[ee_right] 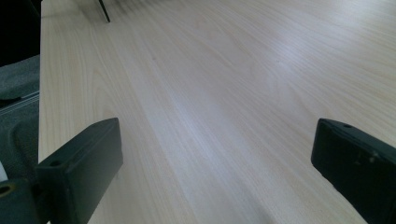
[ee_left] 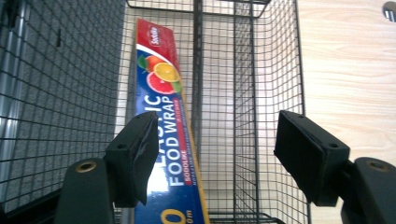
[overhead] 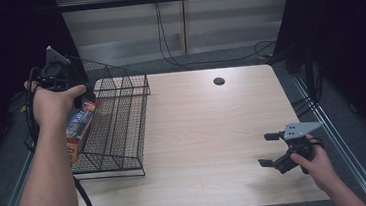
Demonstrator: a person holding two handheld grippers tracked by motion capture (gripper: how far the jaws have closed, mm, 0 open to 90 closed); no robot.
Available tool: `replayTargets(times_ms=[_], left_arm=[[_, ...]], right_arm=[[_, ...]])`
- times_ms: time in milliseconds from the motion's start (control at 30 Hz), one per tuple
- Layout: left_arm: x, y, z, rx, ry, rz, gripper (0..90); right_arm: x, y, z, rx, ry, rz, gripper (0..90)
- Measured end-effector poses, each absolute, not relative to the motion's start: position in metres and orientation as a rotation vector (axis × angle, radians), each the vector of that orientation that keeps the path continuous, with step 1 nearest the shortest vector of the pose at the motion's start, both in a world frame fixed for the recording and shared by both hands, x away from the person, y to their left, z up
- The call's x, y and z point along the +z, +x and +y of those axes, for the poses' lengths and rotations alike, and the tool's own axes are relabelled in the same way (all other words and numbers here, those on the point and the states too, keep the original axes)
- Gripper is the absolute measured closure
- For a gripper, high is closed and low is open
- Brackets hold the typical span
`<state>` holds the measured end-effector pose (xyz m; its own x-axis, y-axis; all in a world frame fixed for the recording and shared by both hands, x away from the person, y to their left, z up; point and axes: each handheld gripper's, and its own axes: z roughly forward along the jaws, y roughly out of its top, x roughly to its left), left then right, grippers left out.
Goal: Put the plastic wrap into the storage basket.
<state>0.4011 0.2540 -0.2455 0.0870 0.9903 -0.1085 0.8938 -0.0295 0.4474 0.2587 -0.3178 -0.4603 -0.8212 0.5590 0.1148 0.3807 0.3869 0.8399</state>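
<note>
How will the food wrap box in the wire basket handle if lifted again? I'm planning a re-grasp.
The food wrap box is long, so gripped near one end it would probably tip. It looks like glossy card: likely light, perhaps slippery. Flat sides suggest it won't roll in the wire basket.

Long, narrow plastic food wrap box (ee_left: 161, 126), blue with a red end, citrus fruit picture and white lettering. Lying lengthwise in the black wire basket (ee_left: 261, 84), against its left wall, lower centre-left of the left gripper view; closed, undamaged.
</note>
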Motion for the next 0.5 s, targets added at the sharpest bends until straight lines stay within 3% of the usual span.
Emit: replayTargets(times_ms=[500], left_arm=[[-0.249, 0.396, 0.234, 0.278, 2.007, 1.739, 25.3]], right_arm=[[-0.459, 0.256, -0.317, 1.415, 0.832, 2.459, 1.8]])
